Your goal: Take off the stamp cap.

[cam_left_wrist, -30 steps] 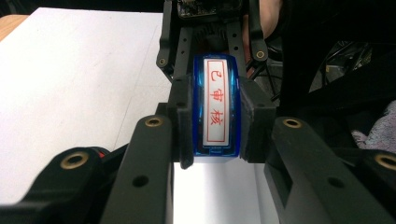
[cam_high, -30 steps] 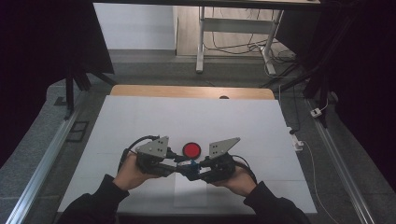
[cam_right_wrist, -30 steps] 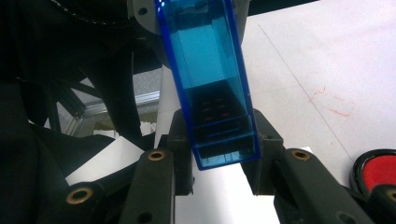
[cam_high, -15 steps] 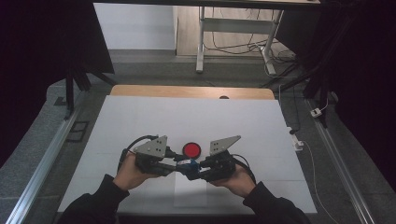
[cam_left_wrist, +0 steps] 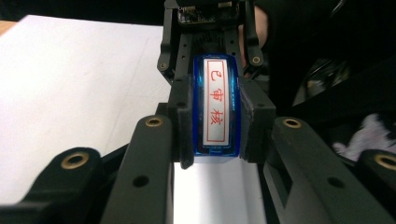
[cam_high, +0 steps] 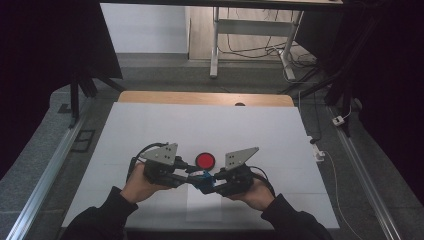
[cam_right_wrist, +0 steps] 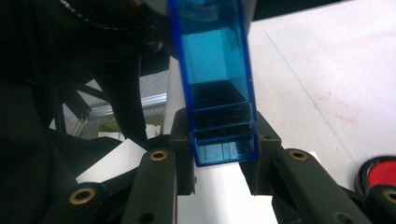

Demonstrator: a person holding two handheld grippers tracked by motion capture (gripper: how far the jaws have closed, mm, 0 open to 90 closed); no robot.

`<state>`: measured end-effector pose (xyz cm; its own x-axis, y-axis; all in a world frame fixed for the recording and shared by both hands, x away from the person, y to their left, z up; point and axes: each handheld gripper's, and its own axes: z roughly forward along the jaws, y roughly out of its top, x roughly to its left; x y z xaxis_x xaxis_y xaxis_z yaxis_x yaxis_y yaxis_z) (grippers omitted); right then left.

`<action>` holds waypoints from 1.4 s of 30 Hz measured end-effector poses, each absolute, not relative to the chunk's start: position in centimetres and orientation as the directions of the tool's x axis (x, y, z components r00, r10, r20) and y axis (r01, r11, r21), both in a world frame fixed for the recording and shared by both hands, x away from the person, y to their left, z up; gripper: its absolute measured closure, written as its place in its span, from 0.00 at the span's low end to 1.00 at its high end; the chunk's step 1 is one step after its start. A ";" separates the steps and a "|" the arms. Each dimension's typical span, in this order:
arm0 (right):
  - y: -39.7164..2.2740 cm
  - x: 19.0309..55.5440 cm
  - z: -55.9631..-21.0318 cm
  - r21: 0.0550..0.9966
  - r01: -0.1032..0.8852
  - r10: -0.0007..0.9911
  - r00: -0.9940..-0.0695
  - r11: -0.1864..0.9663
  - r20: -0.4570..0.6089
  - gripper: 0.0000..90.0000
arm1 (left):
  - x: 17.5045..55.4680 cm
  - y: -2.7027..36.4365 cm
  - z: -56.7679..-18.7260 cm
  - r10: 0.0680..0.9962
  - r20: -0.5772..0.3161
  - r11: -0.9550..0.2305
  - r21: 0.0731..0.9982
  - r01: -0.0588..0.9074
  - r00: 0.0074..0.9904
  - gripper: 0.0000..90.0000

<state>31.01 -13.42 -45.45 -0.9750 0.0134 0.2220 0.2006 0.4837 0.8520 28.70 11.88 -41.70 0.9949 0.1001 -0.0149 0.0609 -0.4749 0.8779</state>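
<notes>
Blue stamp [cam_left_wrist: 217, 109] sits between both grippers, just above the desk [cam_high: 150, 130] near its front edge, directly in front of the red ink pad [cam_high: 205, 160]. Left gripper [cam_high: 186, 176] has its jaws clamped on the end w/ the white label and red characters; right gripper [cam_high: 209, 181] has its jaws clamped on the clear blue housing end [cam_right_wrist: 219, 93]. So both grip the same item, one per end, jaws facing each other.

Step in hand, prob.: pulling the stamp apart, i.e. cap off body, or else pushing it together; can't say which from this. Next move likely needs a straight pull along the stamp's long axis, hands level, no twist, grip kept firm so the slick plastic doesn't slip.

Hard to make out: seam between cap and body is hidden behind the jaws. In the high view the stamp is only a small blue patch [cam_high: 202, 178] between the hands. Ink pad is cut off at the right gripper view's edge [cam_right_wrist: 380, 171]. Faint red marks on the desk sheet [cam_right_wrist: 334, 109], prob. ink.
</notes>
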 end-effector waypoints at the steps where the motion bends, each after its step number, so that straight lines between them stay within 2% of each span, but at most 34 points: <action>1: -13.4 31.1 -45.5 0.844 0.220 0.028 -0.971 0.489 0.237 0.77 | 28.6 11.8 -41.7 0.105 0.000 -0.484 0.874 0.051 0.994 0.78; 3: -13.3 31.3 -45.7 0.828 0.258 0.052 -0.962 0.498 0.268 0.77 | 28.5 11.8 -41.7 0.128 0.017 -0.496 0.867 0.049 0.992 0.78; 4: -13.3 31.3 -45.8 0.820 0.267 0.066 -0.960 0.506 0.272 0.77 | 28.6 11.8 -41.6 0.129 -0.011 -0.490 0.869 0.074 0.992 0.78; 11: -13.4 31.2 -45.8 0.812 0.246 0.094 -0.968 0.529 0.232 0.76 | 28.5 11.8 -41.5 0.147 -0.006 -0.496 0.864 0.079 0.989 0.78; 19: -13.3 30.8 -45.7 0.789 0.237 0.161 -0.971 0.567 0.176 0.76 | 28.8 12.1 -41.4 0.200 -0.043 -0.487 0.863 0.138 0.979 0.78; 27: -13.9 30.3 -45.3 0.787 0.248 0.210 -0.965 0.564 0.154 0.76 | 28.8 12.2 -41.5 0.233 -0.037 -0.493 0.857 0.151 0.972 0.78; 42: -16.4 28.6 -44.5 0.812 0.188 0.252 -0.966 0.553 0.051 0.76 | 29.0 12.1 -41.7 0.258 -0.054 -0.504 0.844 0.182 0.965 0.77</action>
